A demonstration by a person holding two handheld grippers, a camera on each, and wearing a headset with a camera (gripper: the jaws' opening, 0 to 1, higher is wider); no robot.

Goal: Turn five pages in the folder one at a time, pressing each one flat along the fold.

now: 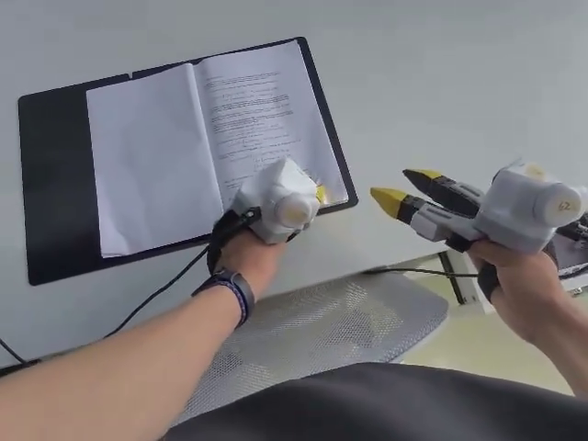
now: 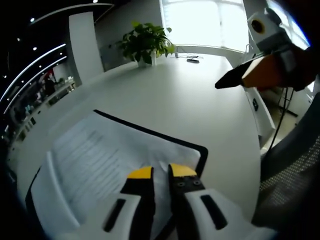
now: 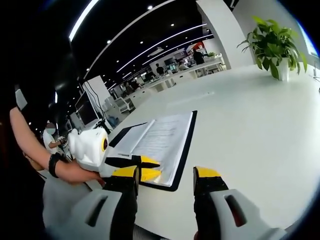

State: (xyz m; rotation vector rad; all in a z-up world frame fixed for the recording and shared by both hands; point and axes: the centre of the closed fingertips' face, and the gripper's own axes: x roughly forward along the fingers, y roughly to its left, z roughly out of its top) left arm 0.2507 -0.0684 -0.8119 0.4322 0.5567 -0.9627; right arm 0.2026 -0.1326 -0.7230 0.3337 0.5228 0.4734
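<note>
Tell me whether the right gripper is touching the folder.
Apart. In the head view the right gripper hangs in the air to the right of the folder, with bare table between them.

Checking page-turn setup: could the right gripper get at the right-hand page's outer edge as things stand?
Probably yes. The right gripper hangs open beside the folder, bare table between them. The left gripper sits at the right-hand page's near corner, so the edge farther up looks freer.
</note>
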